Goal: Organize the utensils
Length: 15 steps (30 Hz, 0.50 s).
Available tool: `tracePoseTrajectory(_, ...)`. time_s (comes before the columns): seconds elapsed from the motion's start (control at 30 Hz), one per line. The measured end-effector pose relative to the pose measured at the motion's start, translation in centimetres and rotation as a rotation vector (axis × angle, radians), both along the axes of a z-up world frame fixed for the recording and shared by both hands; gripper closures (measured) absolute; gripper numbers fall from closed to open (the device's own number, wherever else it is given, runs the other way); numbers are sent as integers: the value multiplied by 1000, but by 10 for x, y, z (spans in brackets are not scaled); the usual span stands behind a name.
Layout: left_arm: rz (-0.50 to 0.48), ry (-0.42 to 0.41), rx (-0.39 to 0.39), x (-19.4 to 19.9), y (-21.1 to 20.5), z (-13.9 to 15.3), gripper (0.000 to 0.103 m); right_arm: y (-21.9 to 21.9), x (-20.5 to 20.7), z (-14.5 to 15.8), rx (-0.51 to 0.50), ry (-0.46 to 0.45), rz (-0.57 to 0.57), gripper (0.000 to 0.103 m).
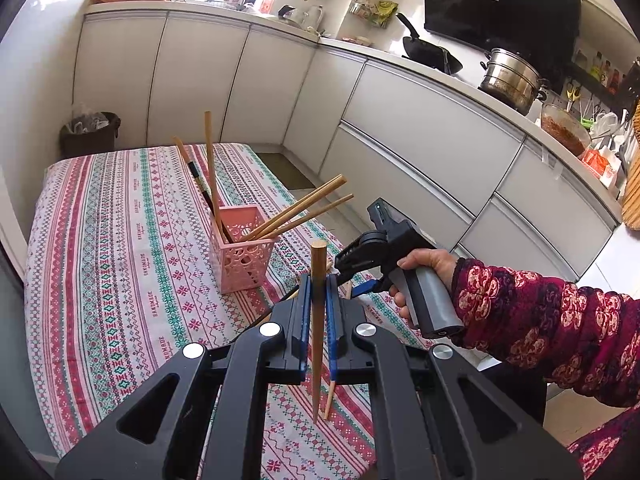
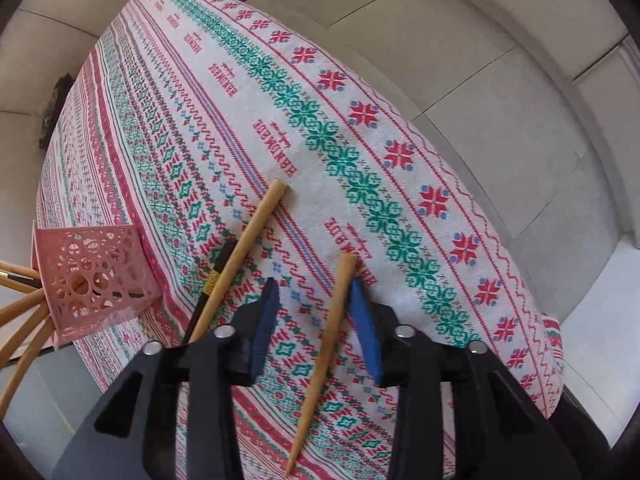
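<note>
My left gripper (image 1: 319, 280) is shut on a wooden chopstick (image 1: 318, 332), which stands nearly upright between the blue pads. Just beyond it, a pink lattice basket (image 1: 244, 256) on the patterned tablecloth holds several chopsticks that lean outward. My right gripper (image 2: 314, 286) points steeply down at the table, jaws open. A wooden chopstick (image 2: 334, 320) lies on the cloth between them, close to the right pad (image 2: 362, 320). To its left lie another wooden chopstick (image 2: 248, 248) and a dark one (image 2: 212, 280). The pink basket (image 2: 96, 280) is at the left edge of the right wrist view.
The table (image 1: 100, 240) stands in a kitchen, with white cabinets (image 1: 420, 128) close along its right side. A person's hand in a red flowered sleeve (image 1: 540, 320) holds the right gripper (image 1: 352, 276). A dark bin (image 1: 90, 134) sits past the table's far end.
</note>
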<state>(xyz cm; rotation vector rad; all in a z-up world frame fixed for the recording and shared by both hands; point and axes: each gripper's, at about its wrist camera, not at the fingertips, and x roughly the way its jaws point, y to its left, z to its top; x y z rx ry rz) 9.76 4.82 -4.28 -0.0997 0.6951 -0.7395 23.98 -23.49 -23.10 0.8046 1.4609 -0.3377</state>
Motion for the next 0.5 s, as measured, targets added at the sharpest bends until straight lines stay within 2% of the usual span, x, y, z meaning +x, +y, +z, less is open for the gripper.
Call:
tracePoseTrajectory(0.07, 10, -6, 18, -1, -1, 0, 97, 11, 7, 2, -53, -1, 14, 49)
tracePoseTrajectory(0.1, 18, -12, 31, -2, -2, 0, 97, 20, 11, 4, -107, 0, 39, 53)
tracePoseTrajectory(0.13, 27, -20, 45, -3, -2, 0, 97, 28, 11, 5, -176, 0, 71, 61)
tracePoseTrajectory(0.2, 48, -35, 70, -4, -1, 1, 97, 39, 6, 7, -258, -24, 107, 72)
tracePoseTrajectory(0.23, 64, -47, 84, -5, -1, 1, 97, 38, 1, 7, -265, -49, 105, 75)
tracePoseTrajectory(0.3, 92, -68, 109, -7, -1, 3, 97, 27, -16, 7, -236, -100, 85, 91)
tracePoseTrajectory(0.37, 118, -93, 141, -9, -3, 3, 97, 11, -34, 5, -171, -151, 52, 93)
tracePoseTrajectory(0.5, 134, -112, 168, -10, -6, 3, 97, -1, -66, 8, -124, -244, 23, 95)
